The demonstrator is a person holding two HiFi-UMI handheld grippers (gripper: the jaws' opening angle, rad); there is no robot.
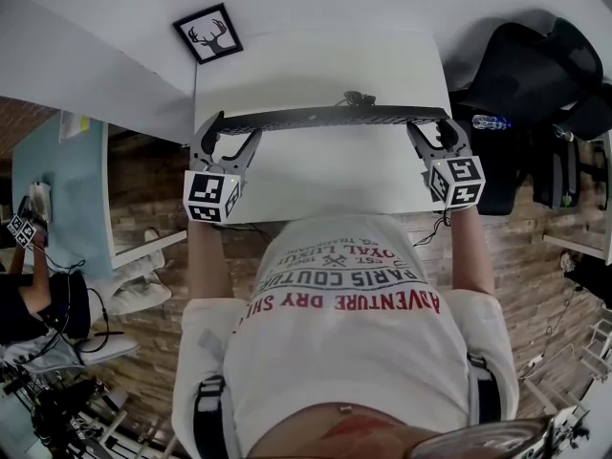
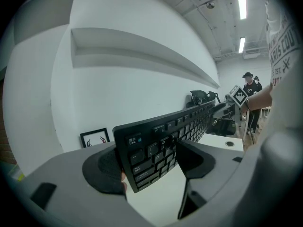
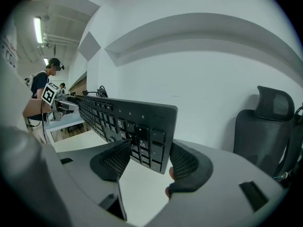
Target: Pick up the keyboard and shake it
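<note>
1. Left gripper: jaws clamped on the Esc end of the keyboard, one pad on the keys, one on the back.
2. Right gripper: jaws pinching the opposite short end the same way, front and back.
3. Keyboard hangs between my two grippers, clear of the desk, tipped up on edge, keys toward me.
4. Handling, my guess: light, stiff plastic with smooth faces, perhaps some flex along its length. End grips suit a shake, but pads on keycaps could slip, so I pinch firmly and keep both ends moving together.
5. Cable leaves the far edge and may tug.
6. Beyond: framed picture behind the desk, chair to my right.
</note>
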